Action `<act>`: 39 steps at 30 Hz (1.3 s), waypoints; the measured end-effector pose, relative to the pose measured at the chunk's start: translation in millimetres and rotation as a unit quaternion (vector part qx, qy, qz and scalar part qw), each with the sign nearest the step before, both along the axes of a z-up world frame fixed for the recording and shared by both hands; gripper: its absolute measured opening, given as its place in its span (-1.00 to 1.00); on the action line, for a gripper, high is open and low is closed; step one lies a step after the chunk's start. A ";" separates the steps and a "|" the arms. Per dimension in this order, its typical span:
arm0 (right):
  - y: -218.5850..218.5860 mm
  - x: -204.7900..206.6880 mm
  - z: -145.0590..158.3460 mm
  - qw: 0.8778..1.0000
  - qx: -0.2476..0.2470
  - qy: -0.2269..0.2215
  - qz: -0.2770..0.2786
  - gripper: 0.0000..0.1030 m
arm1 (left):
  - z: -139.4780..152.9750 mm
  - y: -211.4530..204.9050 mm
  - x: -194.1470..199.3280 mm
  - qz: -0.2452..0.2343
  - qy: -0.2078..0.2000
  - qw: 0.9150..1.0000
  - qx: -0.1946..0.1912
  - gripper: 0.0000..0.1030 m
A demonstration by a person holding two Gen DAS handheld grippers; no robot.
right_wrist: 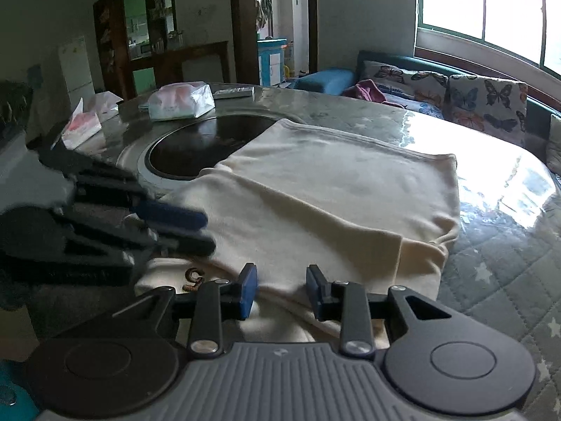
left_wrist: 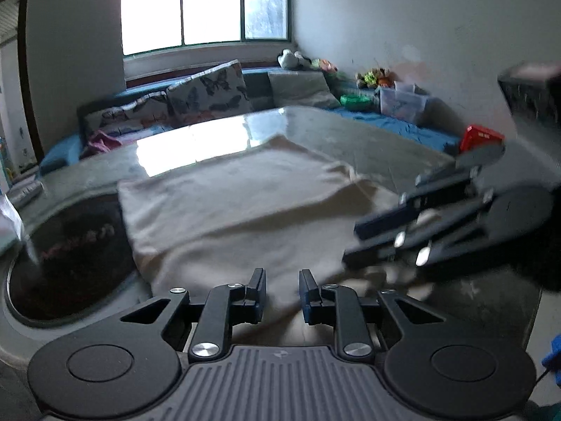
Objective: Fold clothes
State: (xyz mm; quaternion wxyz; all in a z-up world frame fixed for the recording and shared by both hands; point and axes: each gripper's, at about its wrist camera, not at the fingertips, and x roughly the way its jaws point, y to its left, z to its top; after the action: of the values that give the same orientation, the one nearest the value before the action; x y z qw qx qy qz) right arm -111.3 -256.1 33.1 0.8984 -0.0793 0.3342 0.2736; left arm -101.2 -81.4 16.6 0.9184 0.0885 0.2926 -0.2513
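Cream garment (right_wrist: 315,193) lay partly folded on the desk (right_wrist: 491,161), spread ahead of both sets of jaws; its far corner overlapped the dark round inset (right_wrist: 196,147).

Left gripper (left_wrist: 282,291): jaws apart with a moderate gap, nothing between them, cloth directly beyond and beneath. Right gripper (right_wrist: 280,289): jaws likewise parted and holding nothing, poised over the garment's near edge. A dark printed mark (right_wrist: 193,277) sat on the fabric just left of the right jaws.

Plastic-wrapped packs (right_wrist: 180,100) stood well beyond the jaws. Butterfly cushions (left_wrist: 207,91) lined the sofa behind the desk.
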 end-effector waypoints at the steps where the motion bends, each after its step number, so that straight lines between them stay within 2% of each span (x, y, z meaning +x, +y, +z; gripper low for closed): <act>1: -2.3 0.8 2.8 1.000 0.000 -0.004 -0.003 -0.40 | -0.8 0.5 -0.1 0.000 0.001 1.000 0.000 -0.54; 7: -15.3 26.1 10.1 0.999 0.007 -0.024 -0.041 -0.40 | -2.3 3.3 1.5 0.001 0.004 1.000 -0.006 -0.51; 14: -24.6 53.9 -5.2 0.998 0.004 -0.011 -0.067 -0.40 | 2.4 8.4 -3.1 -0.001 0.002 1.000 -0.006 -0.46; 19: -29.9 37.1 2.9 0.998 -0.001 -0.018 -0.052 -0.40 | 9.5 16.1 -14.0 -0.015 -0.005 1.000 0.001 -0.40; 21: -28.8 30.1 0.5 0.999 -0.014 -0.014 -0.039 -0.40 | 10.8 17.2 -19.2 -0.022 -0.008 1.000 0.008 -0.30; 26: -29.6 14.1 -4.0 0.999 -0.037 -0.015 -0.024 -0.39 | 12.7 20.8 -34.5 -0.042 -0.010 0.999 0.026 -0.26; 28: -32.2 8.6 -0.8 0.999 -0.036 -0.016 -0.022 -0.39 | 11.6 22.8 -40.8 -0.049 -0.014 0.998 0.039 -0.19; 32: -36.7 -3.7 4.3 0.999 -0.043 -0.016 -0.015 -0.39 | 6.6 22.1 -49.7 -0.060 -0.022 0.996 0.060 -0.19; 34: -38.2 -10.4 5.2 0.999 -0.050 -0.019 -0.009 -0.29 | 3.8 19.3 -51.1 -0.064 -0.027 0.995 0.065 -0.19; 35: -38.9 -13.5 5.4 0.998 -0.054 -0.020 -0.006 -0.12 | 2.3 16.8 -50.7 -0.067 -0.031 0.995 0.067 -0.19; 39: -41.2 -24.0 5.9 0.997 -0.076 -0.028 0.005 -0.11 | -3.7 6.7 -48.7 -0.076 -0.047 0.993 0.073 -0.19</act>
State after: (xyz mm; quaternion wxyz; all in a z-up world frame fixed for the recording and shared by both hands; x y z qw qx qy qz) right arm -135.2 -297.4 38.9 0.8977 -0.1563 0.3278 0.2497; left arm -149.9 -74.7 12.9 0.9004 0.1895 0.2587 -0.2938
